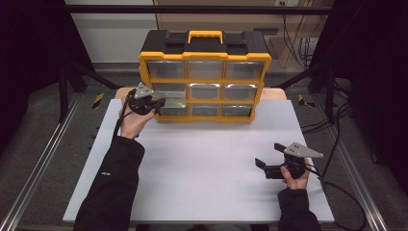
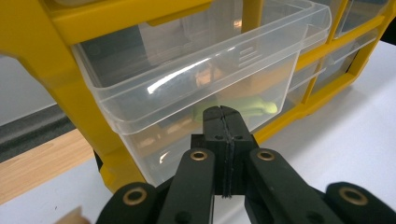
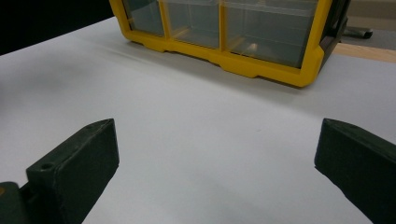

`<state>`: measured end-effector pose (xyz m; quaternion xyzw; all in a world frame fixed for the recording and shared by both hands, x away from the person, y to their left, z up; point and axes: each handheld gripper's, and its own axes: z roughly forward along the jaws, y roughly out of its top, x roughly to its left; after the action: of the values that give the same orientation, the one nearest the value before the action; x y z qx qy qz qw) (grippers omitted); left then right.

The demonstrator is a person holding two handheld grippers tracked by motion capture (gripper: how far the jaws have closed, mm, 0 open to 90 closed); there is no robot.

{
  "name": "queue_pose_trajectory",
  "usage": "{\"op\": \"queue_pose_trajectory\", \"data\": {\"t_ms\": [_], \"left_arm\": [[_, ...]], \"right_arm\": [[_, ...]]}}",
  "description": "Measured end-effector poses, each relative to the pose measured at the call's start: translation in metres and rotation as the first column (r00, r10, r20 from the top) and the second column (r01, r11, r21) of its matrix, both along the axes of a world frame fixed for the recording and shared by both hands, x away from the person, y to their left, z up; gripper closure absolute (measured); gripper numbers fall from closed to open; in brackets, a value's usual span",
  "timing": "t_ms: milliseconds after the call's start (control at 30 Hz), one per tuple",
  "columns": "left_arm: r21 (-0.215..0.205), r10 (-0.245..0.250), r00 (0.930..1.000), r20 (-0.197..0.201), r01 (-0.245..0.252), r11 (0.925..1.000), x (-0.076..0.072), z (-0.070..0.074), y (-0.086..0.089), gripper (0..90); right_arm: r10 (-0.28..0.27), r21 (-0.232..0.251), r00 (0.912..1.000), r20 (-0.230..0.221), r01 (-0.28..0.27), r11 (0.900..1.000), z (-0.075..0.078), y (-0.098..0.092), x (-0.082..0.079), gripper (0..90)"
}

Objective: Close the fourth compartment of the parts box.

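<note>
With jaws pressed together, the left hand-held gripper [image 2: 222, 122] is working at the pulled-out clear drawer [image 2: 196, 88] of the yellow organizer [image 1: 204, 77], probably next pushing squarely to close it, while the right hand-held gripper [image 1: 269, 162] is waiting with jaws apart over the bench [image 1: 202, 163].

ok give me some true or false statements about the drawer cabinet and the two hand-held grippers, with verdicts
1. The left hand-held gripper is shut, jaws pressed together. True.
2. The right hand-held gripper grips a drawer. False: its jaws stand wide open above the bare white table.
3. A clear drawer at the cabinet's left column is pulled partway out. True.
4. The cabinet is red. False: it is yellow and black.
5. Something light green lies behind the clear plastic. True.
</note>
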<state>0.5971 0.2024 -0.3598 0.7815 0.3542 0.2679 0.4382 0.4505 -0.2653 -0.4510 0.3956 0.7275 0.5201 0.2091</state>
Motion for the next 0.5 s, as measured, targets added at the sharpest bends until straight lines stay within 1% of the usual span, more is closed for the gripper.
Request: {"op": "queue_pose_trajectory", "data": {"t_ms": [33, 67, 100, 167, 200, 233, 400, 500], "left_arm": [[0.004, -0.001, 1.0000, 0.003, 0.001, 1.0000, 0.0006, 0.0000, 0.0002, 89.9], [-0.013, 0.007, 0.9999, -0.008, -0.007, 0.9999, 0.0002, -0.0007, -0.0009, 89.8], [-0.021, 0.010, 0.9999, -0.010, -0.010, 0.9997, 0.0004, -0.0011, -0.0012, 89.8], [-0.021, 0.012, 0.9999, -0.009, -0.012, 0.9997, 0.0013, -0.0013, -0.0013, 89.9], [-0.019, 0.012, 0.9999, -0.007, -0.012, 0.9998, 0.0018, -0.0014, -0.0014, 89.8], [-0.007, 0.005, 1.0000, 0.001, -0.005, 1.0000, 0.0031, -0.0010, -0.0007, 89.9], [-0.019, 0.017, 0.9998, -0.006, -0.017, 0.9997, 0.0046, -0.0017, -0.0024, 89.8], [0.001, 0.010, 0.9999, 0.008, -0.010, 1.0000, 0.0069, -0.0012, -0.0018, 89.8]], "right_arm": [[0.001, 0.000, 1.0000, -0.001, -0.001, 1.000, 0.0000, 0.0001, 0.0000, 0.3], [0.001, 0.000, 1.0000, -0.001, -0.001, 1.000, 0.0000, 0.0000, 0.0000, 0.3], [0.001, 0.001, 1.0000, 0.000, -0.001, 1.000, 0.0001, -0.0001, -0.0001, 0.3], [0.001, 0.001, 1.0000, 0.001, -0.001, 1.000, 0.0002, -0.0002, -0.0001, 0.3], [0.002, 0.001, 1.0000, 0.001, -0.002, 1.000, 0.0002, -0.0002, -0.0001, 0.3], [0.002, 0.000, 1.0000, -0.001, -0.002, 1.000, 0.0001, -0.0001, -0.0001, 0.3], [0.002, 0.001, 1.0000, -0.001, -0.002, 1.000, 0.0002, -0.0002, -0.0002, 0.3], [0.002, 0.001, 1.0000, -0.001, -0.002, 1.000, 0.0001, -0.0001, -0.0001, 0.3]]}}
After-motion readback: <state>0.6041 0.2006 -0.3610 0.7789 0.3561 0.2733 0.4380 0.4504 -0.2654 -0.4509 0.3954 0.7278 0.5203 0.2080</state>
